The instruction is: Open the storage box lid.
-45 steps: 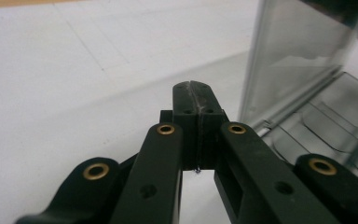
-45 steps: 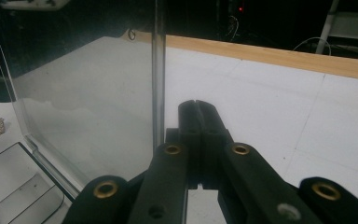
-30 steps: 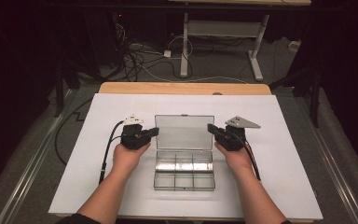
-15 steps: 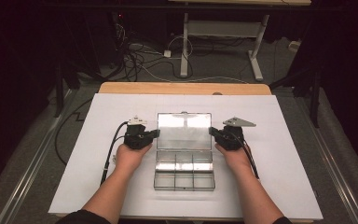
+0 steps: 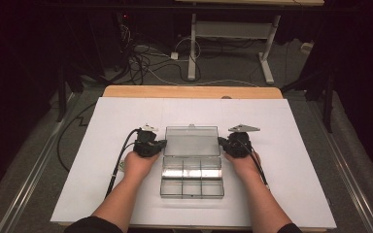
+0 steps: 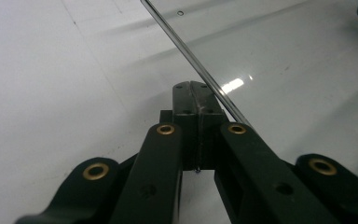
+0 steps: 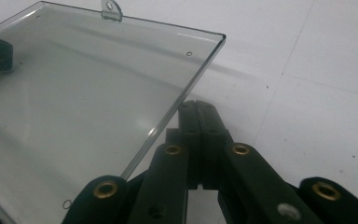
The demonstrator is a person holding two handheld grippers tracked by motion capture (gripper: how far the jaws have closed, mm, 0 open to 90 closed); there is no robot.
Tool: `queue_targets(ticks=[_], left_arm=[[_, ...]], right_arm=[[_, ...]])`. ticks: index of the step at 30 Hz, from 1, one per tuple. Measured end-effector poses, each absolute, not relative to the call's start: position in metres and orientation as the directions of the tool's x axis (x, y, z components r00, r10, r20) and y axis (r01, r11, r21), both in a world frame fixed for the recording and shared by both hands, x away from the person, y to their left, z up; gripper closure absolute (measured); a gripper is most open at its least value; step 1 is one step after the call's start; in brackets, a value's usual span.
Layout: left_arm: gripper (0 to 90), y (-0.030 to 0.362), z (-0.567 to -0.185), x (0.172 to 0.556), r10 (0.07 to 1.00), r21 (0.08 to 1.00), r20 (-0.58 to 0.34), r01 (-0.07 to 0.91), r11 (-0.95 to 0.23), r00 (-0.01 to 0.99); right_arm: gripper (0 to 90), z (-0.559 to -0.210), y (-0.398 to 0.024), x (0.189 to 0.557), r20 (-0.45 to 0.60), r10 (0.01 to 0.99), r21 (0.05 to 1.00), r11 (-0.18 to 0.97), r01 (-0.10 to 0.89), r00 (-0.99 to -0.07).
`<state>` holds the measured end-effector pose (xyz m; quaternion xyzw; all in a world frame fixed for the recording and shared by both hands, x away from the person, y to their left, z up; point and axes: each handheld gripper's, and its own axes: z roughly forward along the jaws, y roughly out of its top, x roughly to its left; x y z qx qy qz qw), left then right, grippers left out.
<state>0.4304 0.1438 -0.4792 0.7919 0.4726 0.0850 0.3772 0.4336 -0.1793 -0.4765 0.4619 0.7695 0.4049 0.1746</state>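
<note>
Clear lid (image 5: 191, 141) is flanked by left gripper (image 5: 163, 142) and right gripper (image 5: 220, 141); both jaw pairs are closed together, tips under its side edges.

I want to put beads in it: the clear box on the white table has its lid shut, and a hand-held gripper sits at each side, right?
Not quite. The clear box has its lid open, laid back; the high view shows it. A hand-held gripper is at each side, left and right.

The left gripper (image 6: 196, 91) rises from the bottom with its two black jaws pressed together, their tips under the edge of a clear plastic lid (image 6: 284, 60). The lid's edge runs diagonally above the white table surface (image 6: 51, 84).
</note>
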Motion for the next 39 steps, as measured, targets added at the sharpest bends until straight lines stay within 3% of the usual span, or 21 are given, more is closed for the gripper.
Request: queue_targets(ticks=[19, 30, 39], left_arm=[[87.6, 0.147, -0.466, 0.414, 0.837, 0.676, -0.158, 0.675, -0.295, 0.524], [87.6, 0.166, -0.456, 0.363, 0.784, 0.779, -0.141, 0.557, -0.289, 0.604], [87.6, 0.195, -0.467, 0.331, 0.772, 0.797, -0.166, 0.545, -0.261, 0.614]], right_arm=[[90.0, -0.472, -0.184, 0.423, 0.057, 0.870, 0.760, 0.281, 0.586, -0.490], [90.0, -0.464, -0.203, 0.380, 0.048, 0.851, 0.826, 0.261, 0.499, -0.524], [90.0, -0.459, -0.224, 0.337, 0.047, 0.834, 0.872, 0.234, 0.431, -0.549]])
